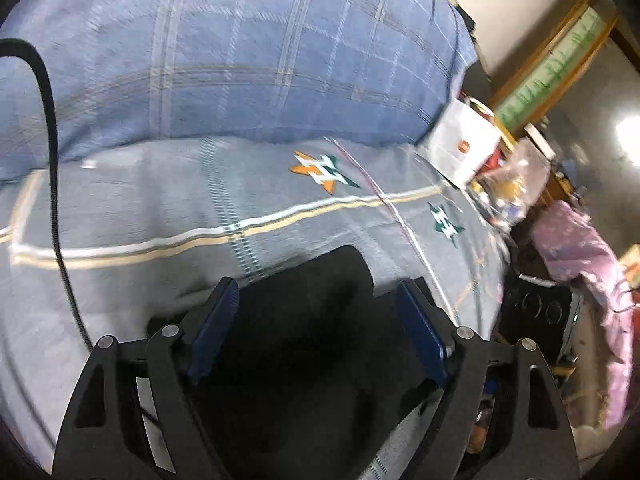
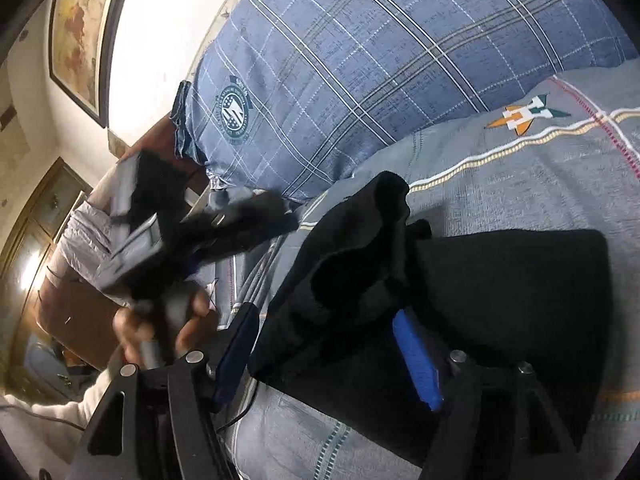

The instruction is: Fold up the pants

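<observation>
1. Between the right gripper's parted blue fingers, a raised fold of the soft black fabric pants sits ungripped.
2. Lower centre, the left gripper is likewise released over them.
3. Limp and light on the grey-blue bedspread; pinching a doubled edge looks best.

Plaid pillow resting on grey bedspread with star emblems; white bag at bed edge; pink quilt beyond; framed picture on wall.
</observation>
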`<state>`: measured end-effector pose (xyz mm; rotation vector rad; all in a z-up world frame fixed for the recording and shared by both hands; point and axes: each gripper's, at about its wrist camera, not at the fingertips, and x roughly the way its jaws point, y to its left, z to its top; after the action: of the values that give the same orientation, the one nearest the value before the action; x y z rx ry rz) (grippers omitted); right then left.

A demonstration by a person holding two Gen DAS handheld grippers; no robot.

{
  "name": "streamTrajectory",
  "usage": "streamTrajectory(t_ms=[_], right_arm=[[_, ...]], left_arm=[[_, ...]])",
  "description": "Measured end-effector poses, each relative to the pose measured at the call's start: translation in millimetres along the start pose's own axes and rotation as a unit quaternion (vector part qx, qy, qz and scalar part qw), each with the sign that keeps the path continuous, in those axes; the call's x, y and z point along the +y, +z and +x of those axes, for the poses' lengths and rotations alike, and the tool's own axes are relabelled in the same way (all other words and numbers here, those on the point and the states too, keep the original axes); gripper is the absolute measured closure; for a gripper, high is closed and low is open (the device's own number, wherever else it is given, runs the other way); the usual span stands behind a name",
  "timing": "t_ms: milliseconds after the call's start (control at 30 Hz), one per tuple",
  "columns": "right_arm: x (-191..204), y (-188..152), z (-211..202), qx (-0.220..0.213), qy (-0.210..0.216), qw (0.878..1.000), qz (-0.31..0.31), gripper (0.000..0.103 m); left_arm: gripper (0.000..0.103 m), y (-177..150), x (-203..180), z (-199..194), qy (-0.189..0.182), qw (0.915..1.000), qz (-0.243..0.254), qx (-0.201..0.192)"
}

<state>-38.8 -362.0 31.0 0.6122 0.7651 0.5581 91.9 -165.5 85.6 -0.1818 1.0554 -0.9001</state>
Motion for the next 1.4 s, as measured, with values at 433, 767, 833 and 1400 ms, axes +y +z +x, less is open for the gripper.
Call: streamTrajectory(t_ms=[433, 767, 833, 1400], right_arm=[[18, 9, -8, -0.056, -0.01, 0.998, -0.013, 0.086], [-13, -22, -121, -0.142, -0.094, 0.985, 0.035, 0.087], [-32, -34, -109, -0.107, -0.116, 0.986, 0.056, 0.087], [19, -3, -128, -0.111, -0.205, 0.971, -0.058, 0.063]], left_arm=[[0.046, 5, -26, 13, -0.021, 0.9993, 0.023, 0.02], [0.046, -1, -102, 33, -0.044, 0.9974, 0.057, -0.007], [0.046, -10, -94, 57, -0.017, 0.9989, 0.042, 0.014], [0.043, -44, -90, -1, 0.142, 0.9864, 0.067, -0.05]])
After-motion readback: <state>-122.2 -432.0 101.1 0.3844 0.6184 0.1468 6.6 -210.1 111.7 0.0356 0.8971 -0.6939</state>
